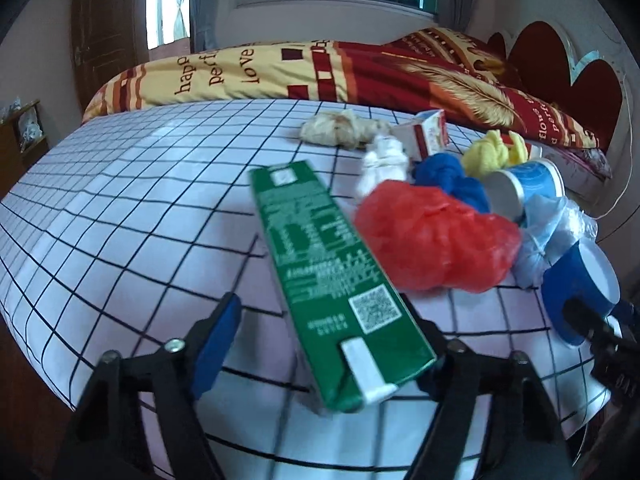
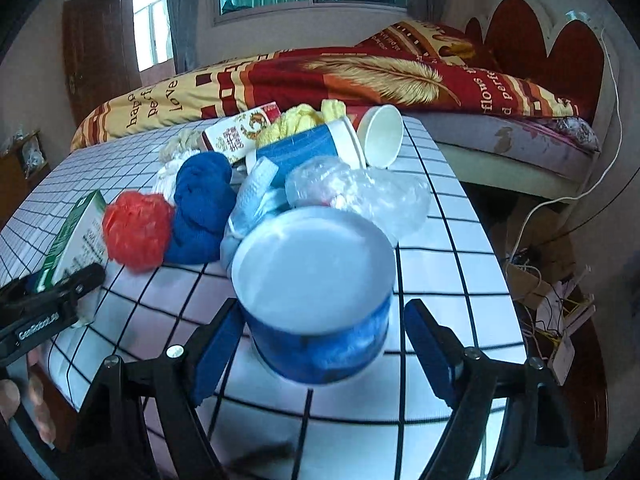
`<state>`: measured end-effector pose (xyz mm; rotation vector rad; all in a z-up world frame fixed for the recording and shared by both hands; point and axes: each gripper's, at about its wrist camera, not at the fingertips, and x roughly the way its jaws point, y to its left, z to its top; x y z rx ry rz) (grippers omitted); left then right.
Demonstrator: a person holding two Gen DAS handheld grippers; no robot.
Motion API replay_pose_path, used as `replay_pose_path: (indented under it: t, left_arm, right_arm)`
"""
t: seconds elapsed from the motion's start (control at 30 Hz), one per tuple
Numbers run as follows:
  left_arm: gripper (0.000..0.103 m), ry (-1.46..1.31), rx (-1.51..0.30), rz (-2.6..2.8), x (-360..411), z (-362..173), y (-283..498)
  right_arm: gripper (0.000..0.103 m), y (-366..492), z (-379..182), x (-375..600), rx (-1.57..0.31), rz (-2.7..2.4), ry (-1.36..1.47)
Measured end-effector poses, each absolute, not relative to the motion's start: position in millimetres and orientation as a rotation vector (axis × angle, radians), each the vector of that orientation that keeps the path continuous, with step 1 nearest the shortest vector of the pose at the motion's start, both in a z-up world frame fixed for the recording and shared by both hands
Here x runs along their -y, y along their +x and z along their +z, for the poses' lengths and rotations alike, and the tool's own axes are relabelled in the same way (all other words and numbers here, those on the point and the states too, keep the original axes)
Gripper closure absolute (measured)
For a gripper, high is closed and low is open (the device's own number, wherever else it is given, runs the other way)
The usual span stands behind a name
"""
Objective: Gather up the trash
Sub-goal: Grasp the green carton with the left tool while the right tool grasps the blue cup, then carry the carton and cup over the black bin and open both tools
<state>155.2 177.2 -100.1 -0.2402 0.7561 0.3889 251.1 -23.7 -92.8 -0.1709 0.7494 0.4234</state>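
Black plastic arms with blue padded tips frame both views: the left gripper (image 1: 324, 344) stands with its jaws spread wide, and a long green carton (image 1: 332, 280) lies slantwise between them, its flat printed face showing a square code and its near end bearing a white plastic tab; whether the right pad touches the carton's edge I cannot tell. The right gripper (image 2: 320, 340) likewise has its jaws wide apart on either side of a round blue cup (image 2: 316, 292), which lies tipped with its smooth pale bottom toward the camera, neither pad pressing it. All the trash sits on a table covered by a white cloth (image 1: 120, 208) ruled with thin black squares. Just beyond the carton lies a crinkled red plastic bag (image 1: 432, 240), glossy and bunched into a ball, touching a wad of deep blue fabric (image 2: 200, 216) with soft folds. Near these rest a knotted clear plastic bag (image 2: 360, 192), filmy and wrinkled, a second blue-and-white paper cup (image 2: 316, 148) lying on its side, a white paper cup (image 2: 380, 136) with its open mouth facing forward, a crumpled yellow cloth (image 1: 492, 152), a small red-and-white printed box (image 2: 240, 136), a twisted white tissue (image 1: 380, 164) and a brownish crumpled wad (image 1: 336, 128). Behind the table spreads a bed with a red and gold quilt (image 1: 360, 72) printed with feathers and words.
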Motion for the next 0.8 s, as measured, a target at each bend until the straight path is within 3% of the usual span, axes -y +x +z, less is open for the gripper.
replay_pose_path:
  t: [0.07,0.1,0.17,0.8]
  left_arm:
    - [0.050,-0.236,-0.770,0.371,-184,-103,153]
    - [0.063,-0.240,-0.782,0.350,-188,-105,153]
    - [0.064,-0.238,-0.779,0.328,-192,-103,148]
    - [0.064,-0.102,-0.657,0.088,-104,-45,101]
  right_arm:
    - [0.019,252,-92,22,-0.742,0.416,-0.171]
    - [0.019,253,-92,21,-0.744,0.416,-0.167]
    - [0.027,255,-91,20,-0.751,0.427,-0.149]
    - [0.027,167,-21,116,-0.633,0.323,-0.056]
